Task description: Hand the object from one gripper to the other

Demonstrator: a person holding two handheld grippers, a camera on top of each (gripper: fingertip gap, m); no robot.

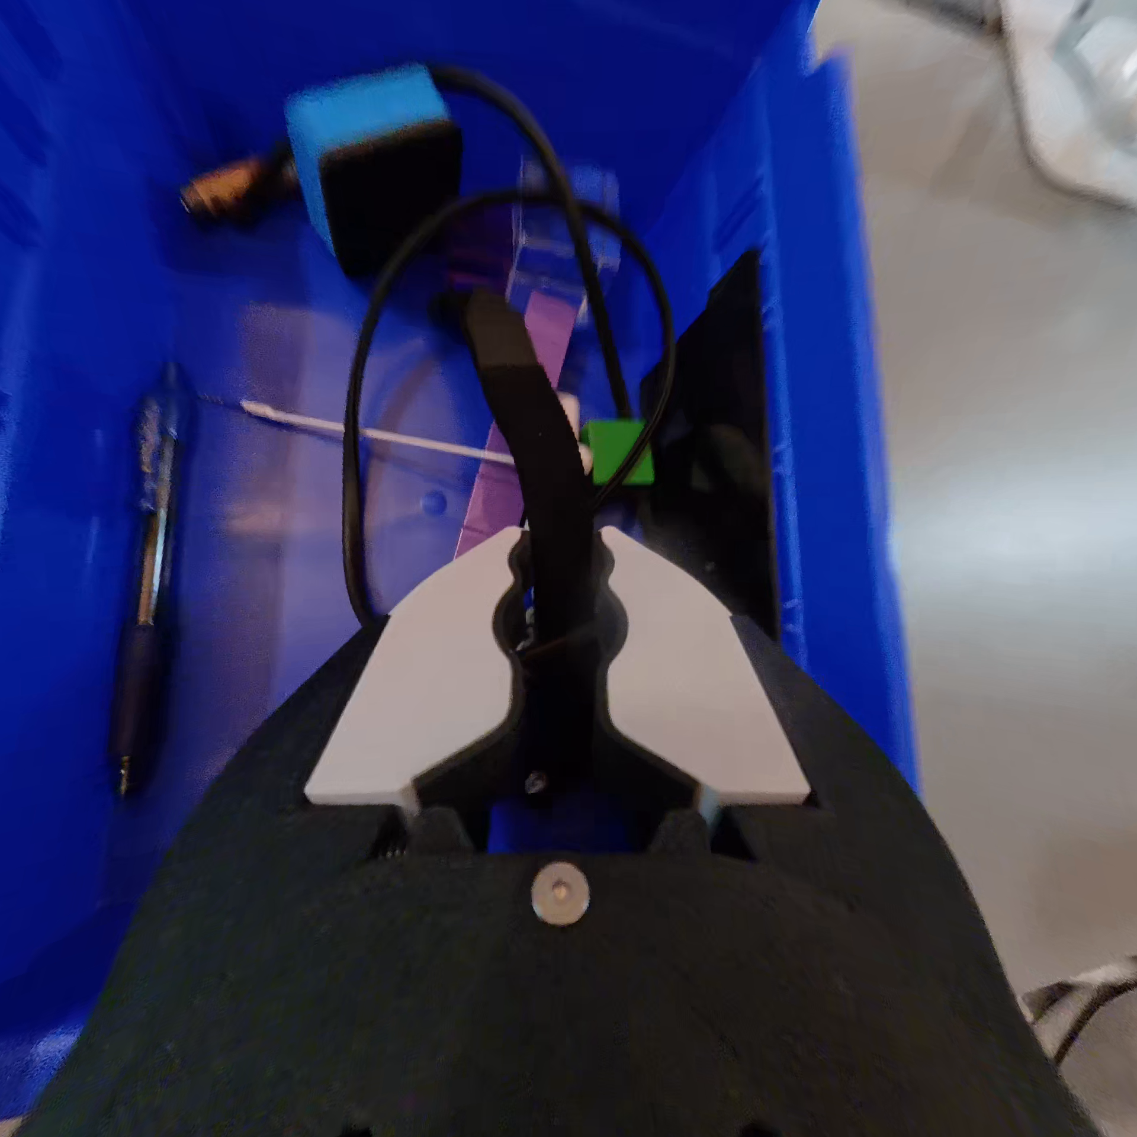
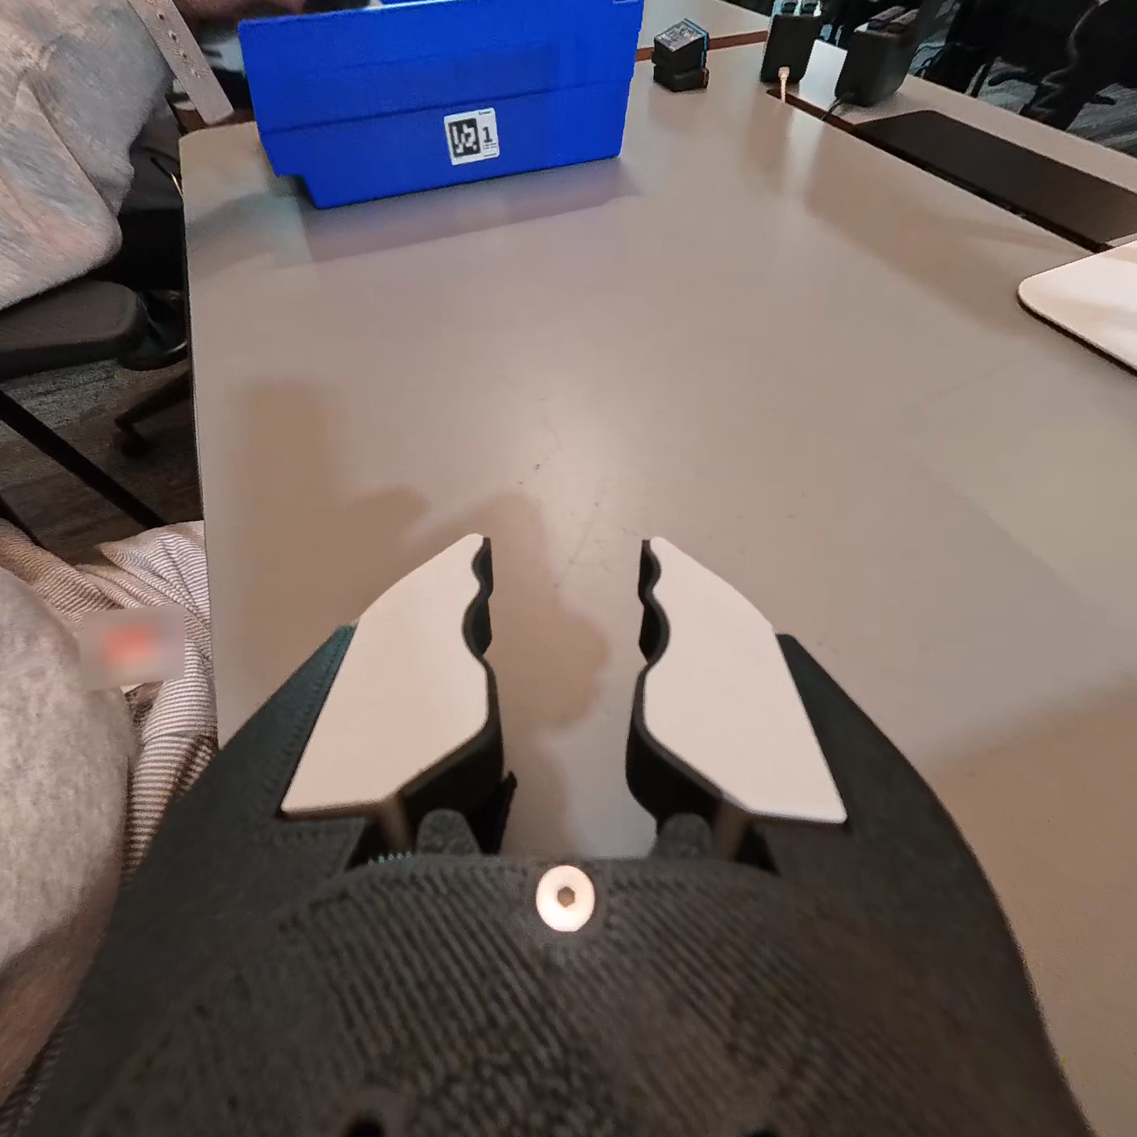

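Note:
In the left wrist view my left gripper [image 1: 563, 535] hangs over the inside of a blue bin [image 1: 92, 246]. It is shut on a black curved strap-like piece [image 1: 517, 400] that sticks out forward past the fingertips. A thin black cable [image 1: 354, 461] loops around that piece; I cannot tell whether the two are joined. In the right wrist view my right gripper [image 2: 566, 547] is open and empty, low over a grey table [image 2: 677, 369]. The blue bin [image 2: 430, 80] stands far ahead of it at the table's back edge. Neither gripper shows in the other's view.
In the bin lie a blue-and-black block [image 1: 375, 166], a pen [image 1: 147, 584], a white swab [image 1: 369, 434], a green cube [image 1: 618, 452], a purple strip [image 1: 492, 492] and a black panel [image 1: 720, 430]. A person's grey clothing [image 2: 61, 154] is at the left, a white board [image 2: 1089, 307] at the right. The left gripper's tips are roughly 45 centimetres from the right gripper's. The green cube [image 1: 618, 452] lies some 6 centimetres from my left tips, 45 centimetres from my right tips.

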